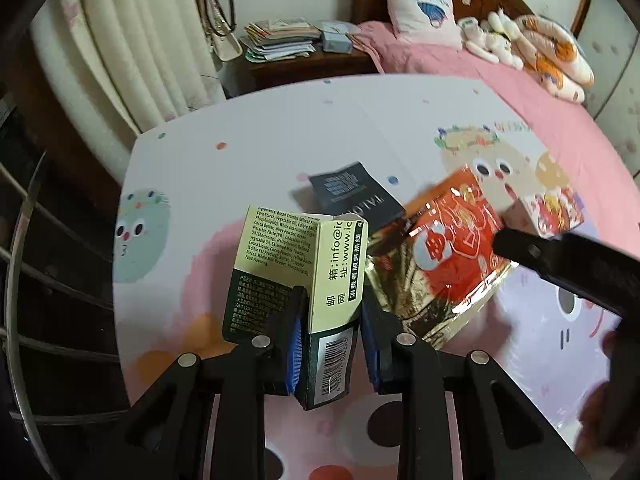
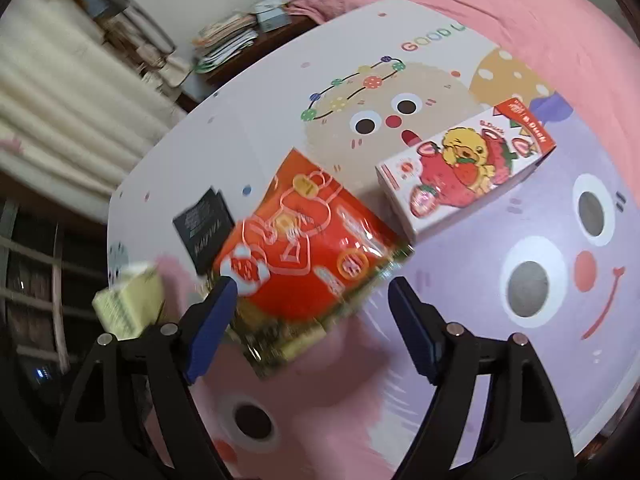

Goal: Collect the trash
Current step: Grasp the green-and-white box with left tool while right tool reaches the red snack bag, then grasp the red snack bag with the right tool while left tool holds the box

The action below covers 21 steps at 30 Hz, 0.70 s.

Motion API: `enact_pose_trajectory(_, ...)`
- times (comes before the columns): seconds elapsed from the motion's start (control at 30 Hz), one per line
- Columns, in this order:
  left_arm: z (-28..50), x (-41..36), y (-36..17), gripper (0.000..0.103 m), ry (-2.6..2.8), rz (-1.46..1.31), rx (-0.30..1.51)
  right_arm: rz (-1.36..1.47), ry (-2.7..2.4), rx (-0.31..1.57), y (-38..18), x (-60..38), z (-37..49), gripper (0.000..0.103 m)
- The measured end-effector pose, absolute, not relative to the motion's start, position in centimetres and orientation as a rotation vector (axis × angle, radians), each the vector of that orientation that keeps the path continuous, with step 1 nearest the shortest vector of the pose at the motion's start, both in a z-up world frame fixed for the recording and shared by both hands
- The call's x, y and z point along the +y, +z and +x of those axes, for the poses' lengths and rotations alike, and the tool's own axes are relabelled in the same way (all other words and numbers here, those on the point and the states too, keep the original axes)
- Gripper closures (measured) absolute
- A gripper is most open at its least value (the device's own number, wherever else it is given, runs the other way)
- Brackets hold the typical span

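Note:
My left gripper is shut on a green and cream carton and holds it above the cartoon-print table. The carton also shows blurred at the left of the right wrist view. A red and gold foil snack bag lies mid-table, also seen in the left wrist view. My right gripper is open, its fingers on either side of the bag's near end. A black packet lies behind the carton, seen too in the right wrist view. A strawberry duck box lies to the right.
The table stands against a pink bed with a pillow and plush toys. A nightstand with stacked papers is behind it. A metal rack runs along the table's left side.

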<state>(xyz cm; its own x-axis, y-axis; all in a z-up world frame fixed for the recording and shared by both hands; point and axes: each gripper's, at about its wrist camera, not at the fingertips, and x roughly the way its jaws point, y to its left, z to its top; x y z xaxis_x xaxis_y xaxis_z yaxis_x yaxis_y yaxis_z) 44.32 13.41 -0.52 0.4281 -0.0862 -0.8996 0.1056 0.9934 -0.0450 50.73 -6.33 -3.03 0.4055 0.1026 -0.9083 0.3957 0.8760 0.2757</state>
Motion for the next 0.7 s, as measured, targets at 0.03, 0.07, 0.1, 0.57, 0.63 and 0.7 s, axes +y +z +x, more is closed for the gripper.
enact_pose_trajectory(0.03, 44.3, 13.9, -0.2, 0.078, -0.117, 0.010, 1.116, 0.516, -0.217, 1.159, -3.3, -6.4, 51.4, 0.025)
enact_pose_trajectory(0.07, 44.3, 14.3, 0.1, 0.078, -0.115, 0.000, 1.111, 0.536, -0.232, 1.166, -3.7, -6.4, 52.0, 0.025)
enact_pose_trajectory(0.1, 44.3, 14.8, 0.3, 0.078, -0.112, -0.012, 1.107, 0.556, -0.246, 1.171, -4.0, -6.3, 52.6, 0.025)
enact_pose_trajectory(0.57, 44.9, 19.1, 0.6, 0.078, -0.082, -0.084, 1.112, 0.471, -0.391, 1.282, -7.0, -3.8, 58.0, 0.025)
enact_pose_trajectory(0.63, 44.9, 19.5, 0.3, 0.078, -0.078, -0.086, 1.117, 0.426, -0.416, 1.299, -7.5, -3.2, 58.4, 0.024)
enact_pose_trajectory(0.7, 44.9, 19.9, 0.2, 0.078, -0.078, -0.093, 1.121, 0.375, -0.432, 1.322, -7.9, -2.6, 58.7, 0.024)
